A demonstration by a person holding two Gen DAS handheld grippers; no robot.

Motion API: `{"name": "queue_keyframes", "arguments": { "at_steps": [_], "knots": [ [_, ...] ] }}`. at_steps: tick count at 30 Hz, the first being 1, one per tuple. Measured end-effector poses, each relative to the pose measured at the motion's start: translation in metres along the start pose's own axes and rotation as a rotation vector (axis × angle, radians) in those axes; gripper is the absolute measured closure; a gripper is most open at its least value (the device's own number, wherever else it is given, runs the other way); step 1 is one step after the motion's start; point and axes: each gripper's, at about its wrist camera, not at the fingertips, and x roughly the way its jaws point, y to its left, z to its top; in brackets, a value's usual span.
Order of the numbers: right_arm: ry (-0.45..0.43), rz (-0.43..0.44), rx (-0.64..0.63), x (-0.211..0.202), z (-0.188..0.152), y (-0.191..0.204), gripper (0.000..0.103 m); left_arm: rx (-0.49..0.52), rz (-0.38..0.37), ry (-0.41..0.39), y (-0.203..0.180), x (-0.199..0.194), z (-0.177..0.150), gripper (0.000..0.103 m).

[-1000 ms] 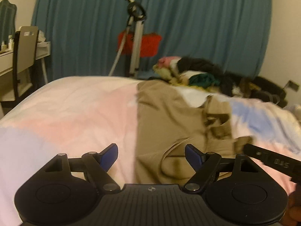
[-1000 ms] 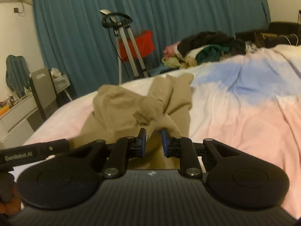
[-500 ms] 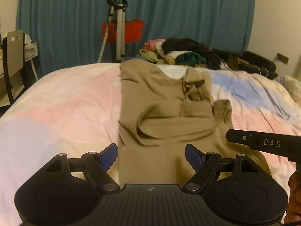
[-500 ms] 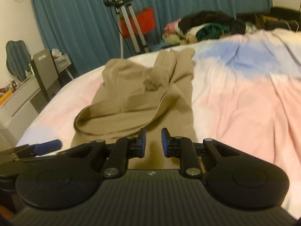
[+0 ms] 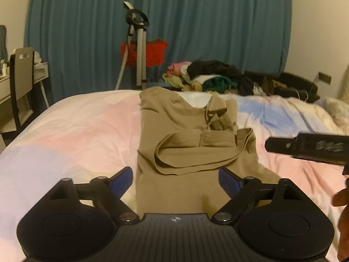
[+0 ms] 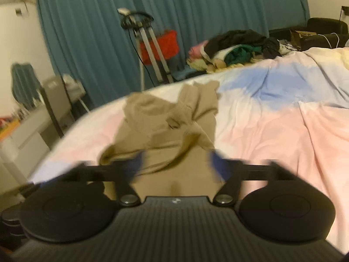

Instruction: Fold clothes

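One tan garment (image 5: 187, 144) lay partly folded on the bed (image 5: 72, 135), its upper half doubled back so a hem band looped across the middle. The left gripper (image 5: 175, 180) hovered at the garment's near end with its blue-tipped fingers (image 5: 122, 179) spread wide, grasping nothing. The right gripper (image 6: 175, 167) was blurred but appeared released too, its fingers apart over the near cloth. Beyond the bed's far edge sat a heap of clothes (image 5: 209, 78) before a teal curtain (image 5: 196, 26).
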Motion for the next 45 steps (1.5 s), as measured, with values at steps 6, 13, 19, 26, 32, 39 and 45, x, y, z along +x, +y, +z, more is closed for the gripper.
{"name": "queue_keyframes", "arguments": {
  "at_steps": [6,13,19,26,32,39,45],
  "knots": [
    [-0.046,0.004,-0.038,-0.029,0.004,0.010,0.015,-0.021,0.011,-0.026,0.006,-0.035,0.000,0.006],
    [0.002,0.004,0.037,-0.046,-0.004,0.005,0.015,-0.108,-0.029,0.020,0.010,-0.058,-0.006,0.004],
    [0.066,0.026,0.147,-0.043,-0.009,-0.006,0.015,-0.310,-0.125,0.199,0.022,-0.051,-0.022,0.004],
    [0.126,0.015,0.227,-0.027,-0.012,-0.014,0.015,-0.587,-0.227,0.390,0.043,-0.007,-0.051,0.005],
    [0.152,0.021,0.280,-0.023,-0.017,-0.019,0.015,-0.938,-0.258,0.372,0.083,0.021,-0.074,0.007],
    [0.212,0.136,0.526,-0.017,-0.030,-0.042,0.014,-1.023,-0.191,0.284,0.103,0.017,-0.086,0.065],
    [0.359,0.351,0.897,-0.003,-0.061,-0.057,0.012,-1.025,-0.233,0.262,0.110,0.020,-0.084,0.089]
  ]
}}
